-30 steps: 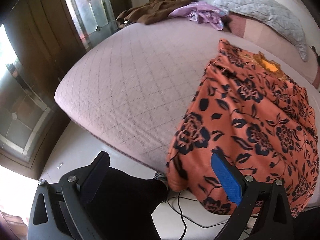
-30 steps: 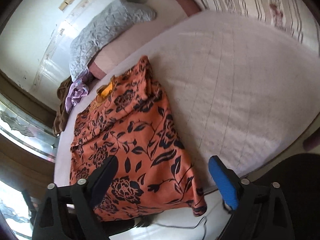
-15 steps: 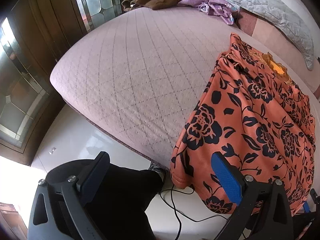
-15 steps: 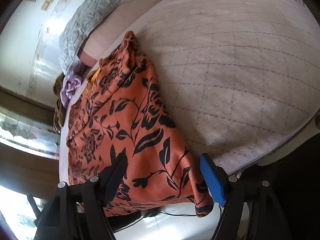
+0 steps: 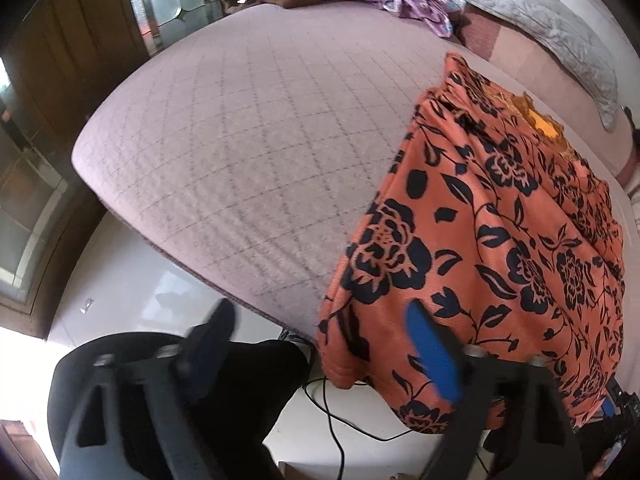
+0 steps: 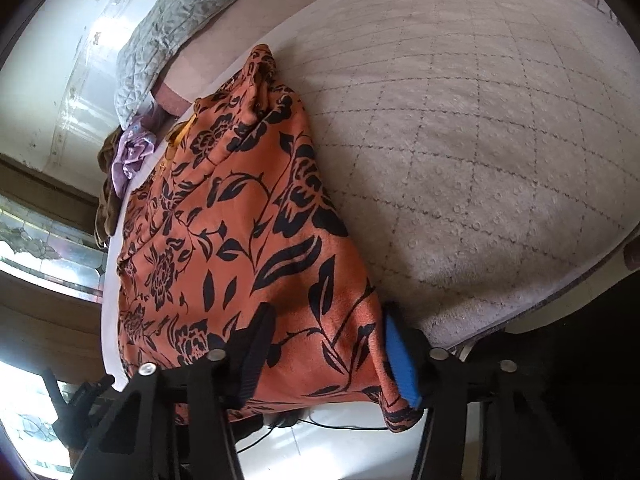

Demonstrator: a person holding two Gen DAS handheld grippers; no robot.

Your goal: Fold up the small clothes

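The right hand-held gripper (image 6: 324, 348) is closing around the near hem corner of the soft orange fleece garment with black flowers (image 6: 240, 240), pads not yet clearly pinching. The left hand-held gripper (image 5: 320, 344) closes likewise at the opposite hem corner. Limp and light, it drapes off the quilted mauve bed (image 5: 240, 140) beyond, best taken by corners.

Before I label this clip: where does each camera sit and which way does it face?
Left wrist: on the left tongs, angled down at the orange floral garment hanging over the bed edge; a dark-clothed leg shows.
Right wrist: on the right tongs, closing around the garment's other bottom corner.
Shared: garment, bed, grey pillow.
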